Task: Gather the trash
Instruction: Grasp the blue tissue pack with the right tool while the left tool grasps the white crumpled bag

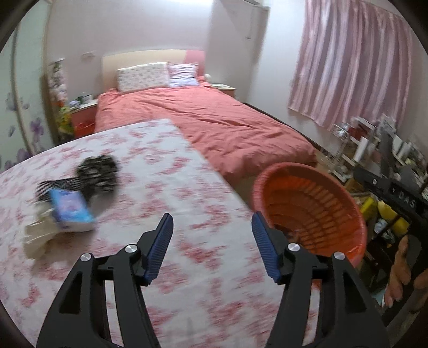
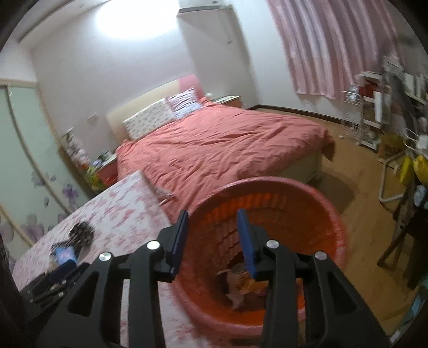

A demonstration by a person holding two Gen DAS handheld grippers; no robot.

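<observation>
Dim, soft indoor light with a pinkish cast in both views. Blown-out white glare on the far wall (image 2: 139,24) in the right wrist view. Heavy motion blur on the near tablecloth (image 1: 165,166) and the basket (image 2: 281,203); the far bed (image 1: 214,117) is sharper. Strong fisheye bending with black corners. A soft shadow lies on the floor (image 2: 345,192) right of the bed.

Pale letters stood on the black box-shaped device (image 1: 401,198) at the right edge of the left wrist view; they looked like "DAS", too blurred to be sure. The blue-and-white packet (image 1: 71,211) on the desk bore print smeared past reading. Nothing else was legible.
</observation>
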